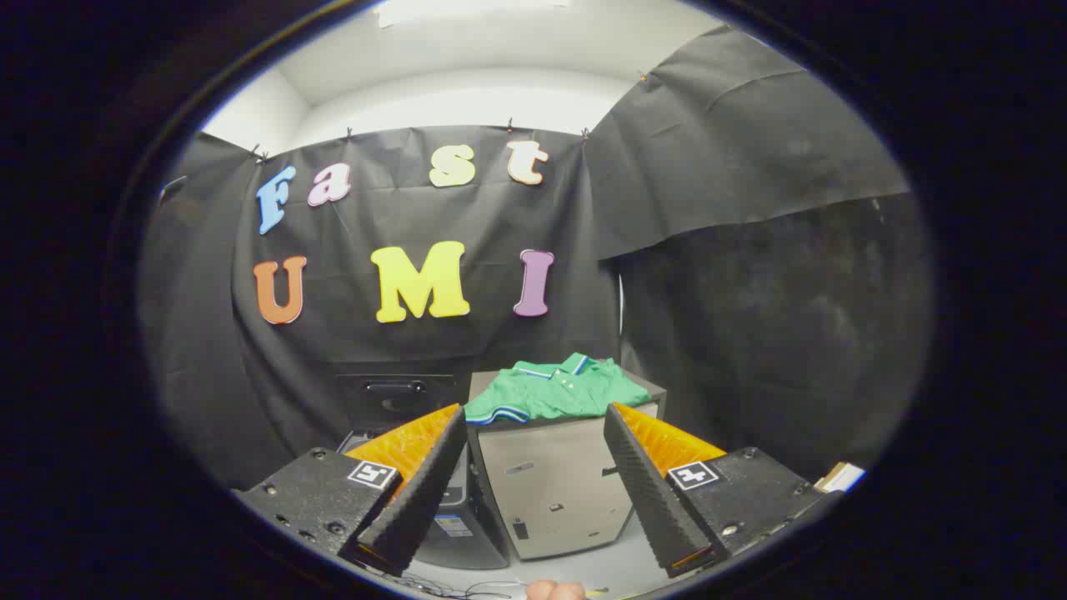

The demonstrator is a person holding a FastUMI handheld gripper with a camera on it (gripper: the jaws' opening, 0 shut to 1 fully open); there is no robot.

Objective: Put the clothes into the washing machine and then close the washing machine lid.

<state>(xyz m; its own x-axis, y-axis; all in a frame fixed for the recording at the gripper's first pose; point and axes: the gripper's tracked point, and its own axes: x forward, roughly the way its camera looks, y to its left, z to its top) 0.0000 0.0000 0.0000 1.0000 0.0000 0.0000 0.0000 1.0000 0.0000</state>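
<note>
- The gripper (533, 425) had its jaws spread wide, holding nothing, with open air between the two fingers (421, 487).
- Beyond the fingertips and framed between them stood a grey box-shaped cabinet (554, 492).
- A green polo shirt (554, 390) with striped collar and cuffs lay crumpled on top of that cabinet, well apart from the fingers.
- Just beside the cabinet, behind the left finger, stood the dark washing machine (454, 521), its lid (398, 398) raised upright against the black booth wall (750, 333).
- A fingertip (554, 590) showed below the gripper.
</note>
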